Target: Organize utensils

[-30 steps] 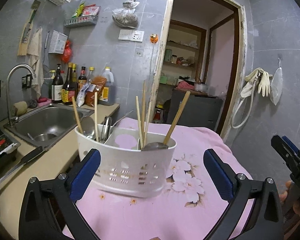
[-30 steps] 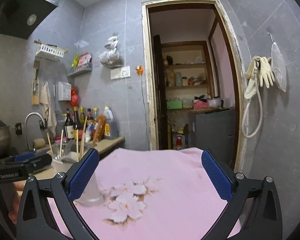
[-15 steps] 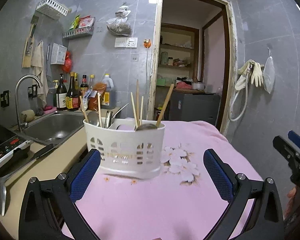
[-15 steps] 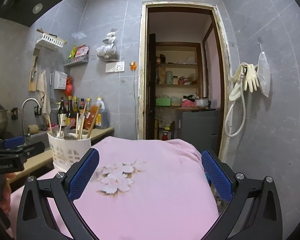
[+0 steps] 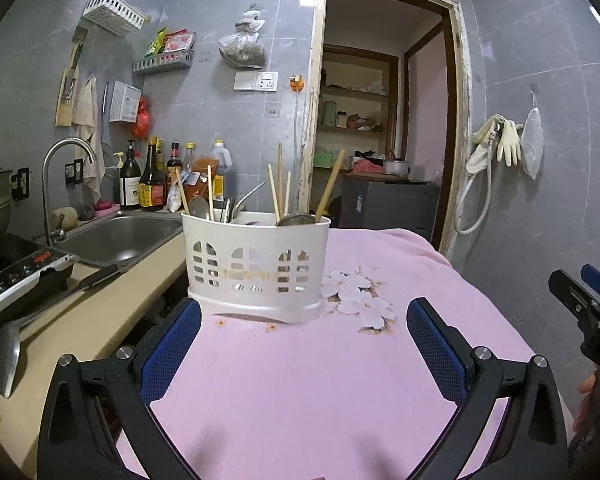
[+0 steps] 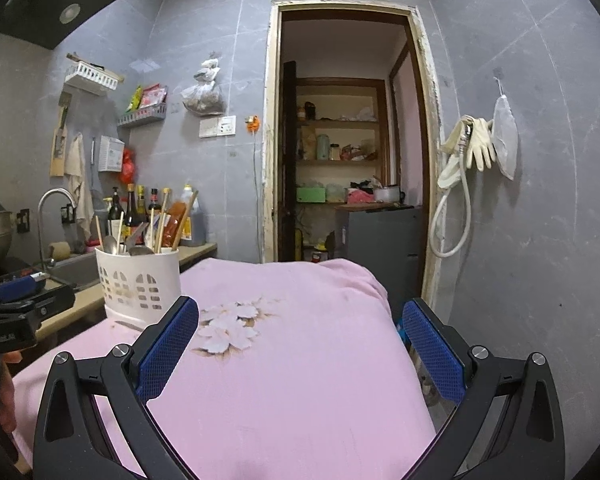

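Left wrist camera first: we hold our left claw spread wide and released, nothing between its blue pads; straight ahead of it, just beyond the fingertips and a little toward the left finger, the white utensil holder stands upright on the pink cloth; out of the holder rise wooden chopsticks, a wooden-handled ladle leaning right, and metal spoons on its left side; a flower print lies on the cloth just right of the holder, between the two fingers; off to the left of the claw runs the counter with a steel sink, a curved faucet and a row of sauce bottles behind it; our right claw shows at the far right edge, well apart from the holder.

From the right wrist view, our right claw is likewise released, fingers far apart and gripping nothing; the pink cloth fills the gap between them; the holder sits ahead and to the left, just past the left finger's tip; our left claw appears at the left edge, beside the holder; a doorway opens straight ahead.
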The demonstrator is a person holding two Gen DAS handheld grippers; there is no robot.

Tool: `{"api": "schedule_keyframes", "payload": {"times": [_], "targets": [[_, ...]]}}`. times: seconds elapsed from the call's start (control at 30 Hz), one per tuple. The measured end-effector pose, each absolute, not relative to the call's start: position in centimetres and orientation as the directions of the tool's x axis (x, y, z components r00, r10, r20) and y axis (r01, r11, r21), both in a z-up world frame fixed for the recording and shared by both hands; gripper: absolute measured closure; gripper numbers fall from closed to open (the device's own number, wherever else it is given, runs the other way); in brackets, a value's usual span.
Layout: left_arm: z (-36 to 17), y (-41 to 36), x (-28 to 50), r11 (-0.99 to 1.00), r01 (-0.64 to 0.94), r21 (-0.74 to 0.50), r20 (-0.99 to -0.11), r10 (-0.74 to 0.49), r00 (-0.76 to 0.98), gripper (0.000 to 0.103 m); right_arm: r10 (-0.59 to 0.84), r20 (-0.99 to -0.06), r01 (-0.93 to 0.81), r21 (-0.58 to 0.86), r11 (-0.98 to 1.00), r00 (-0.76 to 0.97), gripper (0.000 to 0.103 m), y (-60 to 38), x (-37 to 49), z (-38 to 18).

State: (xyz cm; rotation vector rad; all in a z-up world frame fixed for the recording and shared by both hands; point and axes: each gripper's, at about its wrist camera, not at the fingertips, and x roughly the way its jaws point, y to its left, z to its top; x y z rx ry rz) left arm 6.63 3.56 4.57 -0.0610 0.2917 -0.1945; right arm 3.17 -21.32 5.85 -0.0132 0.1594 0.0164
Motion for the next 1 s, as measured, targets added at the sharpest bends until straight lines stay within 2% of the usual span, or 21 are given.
{"api": "schedule_keyframes", "payload": {"times": [0.27, 0.57, 1.0], "targets": [[3.3, 4.1, 6.1, 0.978, 0.178, -0.108, -0.297, -0.203, 0.933, 0.002, -0.022, -0.158, 0.014, -0.053, 0.998, 0.987, 0.000, -20.7, 2.4, 4.6], [2.4, 4.3, 5.8, 0.991, 0.104, -0.079, -0.285, -0.122, 0.951, 0.002, -0.049, -0.181, 0.040, -0.053, 0.998, 0.982, 0.000, -20.7, 2.6, 3.9], [2.2, 4.4, 5.8, 0.992, 0.102, -0.078, -0.284, -0.120, 0.951, 0.002, -0.048, -0.192, 0.039, -0.046, 0.998, 0.980, 0.000, -20.9, 2.7, 3.8]]}}
